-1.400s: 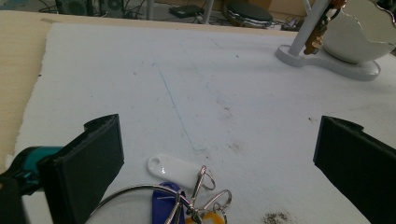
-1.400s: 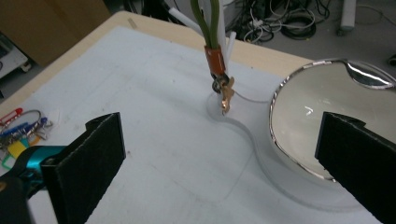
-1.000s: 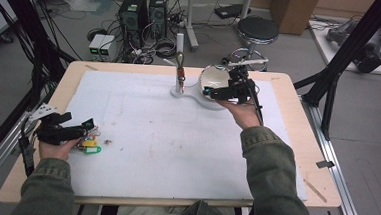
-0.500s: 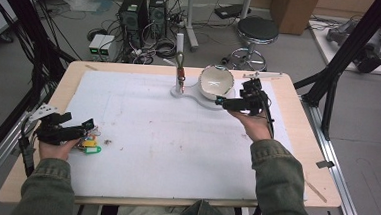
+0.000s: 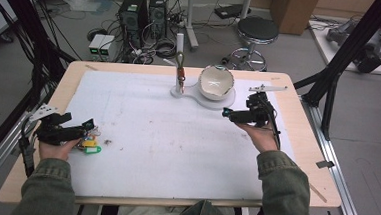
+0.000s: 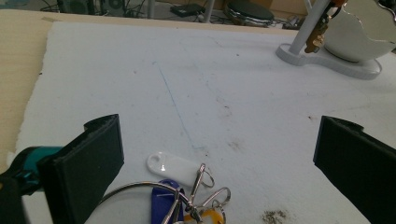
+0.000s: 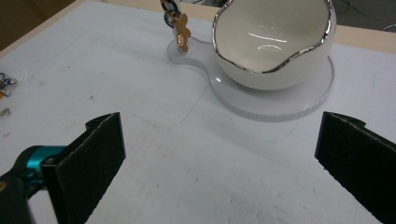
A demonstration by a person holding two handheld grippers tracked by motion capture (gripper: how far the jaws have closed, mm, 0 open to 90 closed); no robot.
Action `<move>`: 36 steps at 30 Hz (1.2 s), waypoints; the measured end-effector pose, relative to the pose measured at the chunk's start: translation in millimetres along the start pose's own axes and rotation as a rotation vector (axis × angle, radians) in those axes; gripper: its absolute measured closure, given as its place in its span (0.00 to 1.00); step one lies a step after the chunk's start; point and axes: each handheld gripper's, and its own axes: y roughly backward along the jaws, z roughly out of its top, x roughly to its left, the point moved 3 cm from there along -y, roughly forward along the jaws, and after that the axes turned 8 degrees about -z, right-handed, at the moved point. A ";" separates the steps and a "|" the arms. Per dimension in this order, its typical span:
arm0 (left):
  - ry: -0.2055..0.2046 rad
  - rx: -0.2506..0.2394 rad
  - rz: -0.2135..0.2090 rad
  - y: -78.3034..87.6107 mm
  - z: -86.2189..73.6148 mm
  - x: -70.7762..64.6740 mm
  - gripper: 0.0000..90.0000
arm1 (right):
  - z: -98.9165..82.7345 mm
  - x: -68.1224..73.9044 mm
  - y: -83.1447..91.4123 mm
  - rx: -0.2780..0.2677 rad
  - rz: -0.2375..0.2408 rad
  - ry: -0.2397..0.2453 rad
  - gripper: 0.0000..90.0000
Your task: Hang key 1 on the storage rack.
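While my left tool [image 5: 88, 127] hangs agape over the key bunch [image 6: 187, 186] | white tag's long axis points up-left | right tool [image 5: 226, 112] agape, level, facing the bowl [image 7: 273, 44].

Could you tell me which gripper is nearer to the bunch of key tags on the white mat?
Left. The left gripper hangs right over the key tags, open; the right gripper is far across the mat, beside the bowl.

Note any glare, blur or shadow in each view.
High view: soft and even, no hard shadows. Left gripper view: glare spot on the white tag, key ring cropped and soft at the bottom edge. Right gripper view: bright streaks inside the bowl, near jaws slightly blurred.
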 end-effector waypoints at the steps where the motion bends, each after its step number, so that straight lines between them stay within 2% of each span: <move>1: 0.000 0.000 0.000 0.0 0.0 0.1 0.02 | -2.4 -1.3 0.0 0.003 0.001 -0.006 0.01; 4: 0.000 0.001 0.000 0.0 -0.1 0.2 0.02 | -9.5 -6.5 0.1 0.007 -0.004 -0.020 0.01; 6: -0.002 0.004 -0.001 0.0 -0.3 0.3 0.02 | -16.2 -11.6 1.5 -0.002 0.003 -0.047 0.01; 15: -0.002 0.008 0.001 -0.9 -0.6 0.1 0.02 | -33.0 -20.1 4.1 -0.007 -0.025 -0.055 0.01; 23: -0.003 0.007 0.003 -0.4 -0.5 -0.2 0.02 | -49.0 -29.1 3.3 -0.017 -0.047 -0.096 0.01; 27: -0.004 0.008 0.003 -0.3 -0.5 0.0 0.02 | -54.1 -32.8 5.0 -0.020 -0.041 -0.112 0.01; 31: -0.003 0.007 0.004 -0.4 -0.5 -0.3 0.02 | -58.2 -35.0 7.0 -0.024 -0.045 -0.110 0.01; 36: -0.003 0.008 0.004 -0.4 -0.6 -0.4 0.02 | -66.7 -38.9 8.6 -0.028 -0.072 -0.109 0.01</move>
